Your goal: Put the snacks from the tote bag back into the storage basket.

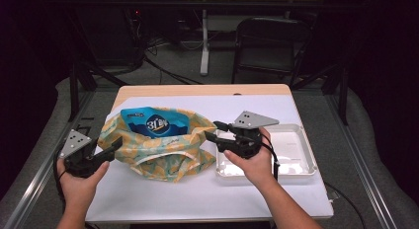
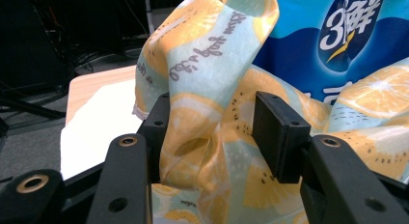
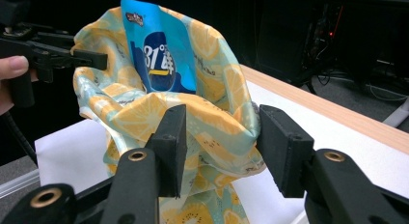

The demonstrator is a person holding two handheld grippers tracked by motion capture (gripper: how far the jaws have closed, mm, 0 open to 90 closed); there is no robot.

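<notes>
A: Your left claw [image 2: 212, 137] is clamped on a fold of the fabric bag [image 1: 163, 150] at its left rim, holding the mouth up.

B: And the right claw [image 3: 222, 151]?

A: Apart, bag cloth between its pads unpinched. One bag, one blue snack packet [image 1: 150, 123] inside it, one white tray [image 1: 296, 150] right of the bag.

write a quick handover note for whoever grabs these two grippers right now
Left gripper: jaws part open around a fold of the fruit-print cloth bag at its left edge; a firm pinch can't be confirmed.
Right gripper: jaws open, the bag's right edge bunched between them, pads not pressing.
Things: the blue snack packet stands in the bag's open mouth; the white tray sits at the right.
Done: packet is in the bag.
Left: probably grip both edges, then close or lift the bag.
</notes>
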